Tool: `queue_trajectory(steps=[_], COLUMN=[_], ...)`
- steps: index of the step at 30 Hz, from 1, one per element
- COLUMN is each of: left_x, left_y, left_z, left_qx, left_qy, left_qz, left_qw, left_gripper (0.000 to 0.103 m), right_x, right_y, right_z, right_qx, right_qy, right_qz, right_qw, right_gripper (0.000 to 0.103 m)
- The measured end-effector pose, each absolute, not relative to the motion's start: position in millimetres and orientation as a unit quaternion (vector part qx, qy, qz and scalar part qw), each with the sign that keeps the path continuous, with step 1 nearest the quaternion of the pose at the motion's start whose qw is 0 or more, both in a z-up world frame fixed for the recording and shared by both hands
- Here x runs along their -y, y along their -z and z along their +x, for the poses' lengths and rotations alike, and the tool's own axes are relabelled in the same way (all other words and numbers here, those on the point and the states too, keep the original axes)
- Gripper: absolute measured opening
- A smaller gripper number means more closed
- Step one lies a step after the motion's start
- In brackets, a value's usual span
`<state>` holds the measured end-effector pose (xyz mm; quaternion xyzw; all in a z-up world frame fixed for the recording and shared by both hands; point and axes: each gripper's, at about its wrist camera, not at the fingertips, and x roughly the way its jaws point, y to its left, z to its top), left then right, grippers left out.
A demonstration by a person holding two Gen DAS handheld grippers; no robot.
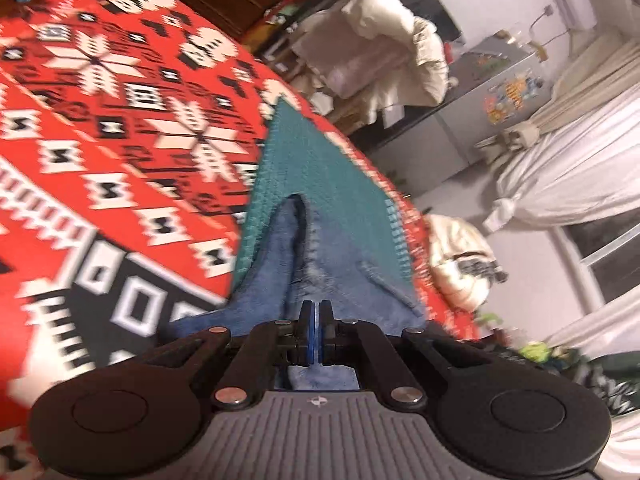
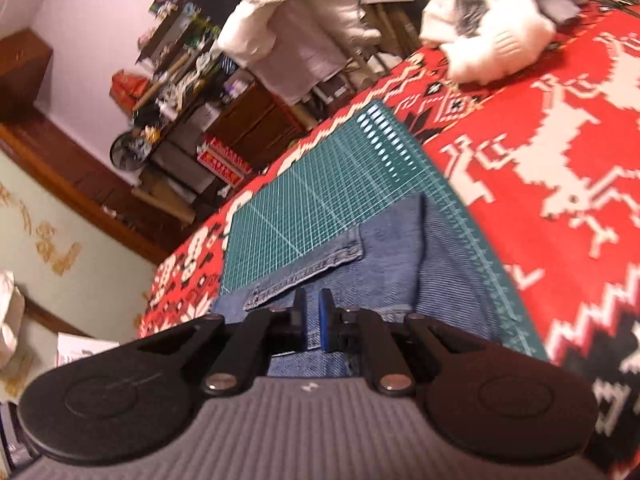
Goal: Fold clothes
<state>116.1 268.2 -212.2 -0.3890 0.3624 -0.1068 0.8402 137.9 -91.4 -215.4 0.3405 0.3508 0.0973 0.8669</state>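
Two grippers (image 1: 318, 332) (image 2: 313, 326) on jeans (image 2: 384, 240).

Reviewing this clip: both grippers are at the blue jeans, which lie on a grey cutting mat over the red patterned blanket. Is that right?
Not quite: the cutting mat is green, not grey, as the right wrist view shows most clearly. The rest holds: the left gripper and right gripper are both at the blue jeans, and the mat lies over the red patterned blanket.

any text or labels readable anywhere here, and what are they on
None can be read.
Red-and-white boxes by the shelves: print too blurred.
Green cutting mat: grid lines and scale marks only, numbers too small.
Stickers on the grey cabinet: colourful, illegible.
Gripper body: a small logo mark, no letters.
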Motion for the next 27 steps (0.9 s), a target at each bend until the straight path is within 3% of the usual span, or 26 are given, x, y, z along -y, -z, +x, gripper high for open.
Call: queue_trajectory(steps=[2,4,18,27], left_x=[-267.2,-266.6,-264.1,-239.0], left_y=[215.4,218.8,218.4,221.8], left_z=[120.8,125.7,139.2,177.4], left_qx=[-0.356,-0.355,-0.341,-0.353], left_qy=[0.114,0.116,0.128,0.152], left_qz=[-0.397,-0.400,-0.405,-0.380], left_qw=[0.838,0.837,0.839,0.841], left_gripper=[0.000,0.000,0.000,0.000], right_x=[88.7,87.9,129.2,119.1], right_y=[222.1,228.4,232.8,212.8], right_z=[145.2,151.4,141.0,154.7], right_qx=[-0.363,-0.373,-0.356,-0.319], right_qy=[-0.093,-0.088,0.012,-0.039], right_qz=[0.335,0.333,0.382,0.357], right_qw=[0.864,0.861,0.852,0.877], right_gripper=[0.007,0.000,0.000,0.007])
